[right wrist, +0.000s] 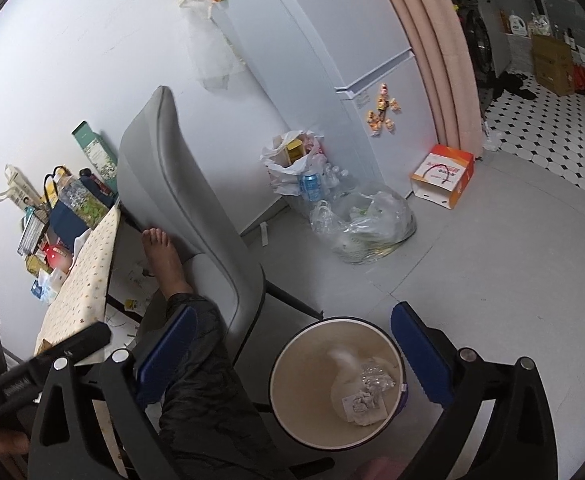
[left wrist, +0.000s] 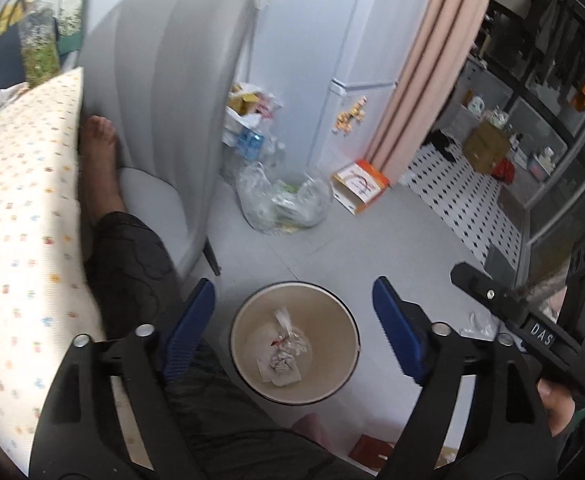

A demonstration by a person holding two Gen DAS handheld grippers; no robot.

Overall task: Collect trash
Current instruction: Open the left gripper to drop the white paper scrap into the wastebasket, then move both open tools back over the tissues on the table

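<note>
A round beige trash bin (left wrist: 332, 308) stands on the grey floor, seen from above in both views; in the right wrist view it is at lower centre (right wrist: 292, 376). Crumpled paper and plastic wrappers (left wrist: 282, 354) lie at its bottom, also in the right wrist view (right wrist: 366, 394). My left gripper (left wrist: 294, 332) is open and empty, held above the bin. My right gripper (right wrist: 292, 354) is open and empty, also above the bin. A pale blurred scrap (right wrist: 342, 356) shows over the bin's inside.
A grey chair (right wrist: 188, 208) stands left of the bin, with a person's leg and bare foot (right wrist: 164, 256) on it. A patterned tablecloth table (left wrist: 20, 216) is at the left. Clear plastic bags (right wrist: 368, 220), bottles and an orange box (right wrist: 444, 174) sit by the white fridge (right wrist: 372, 60).
</note>
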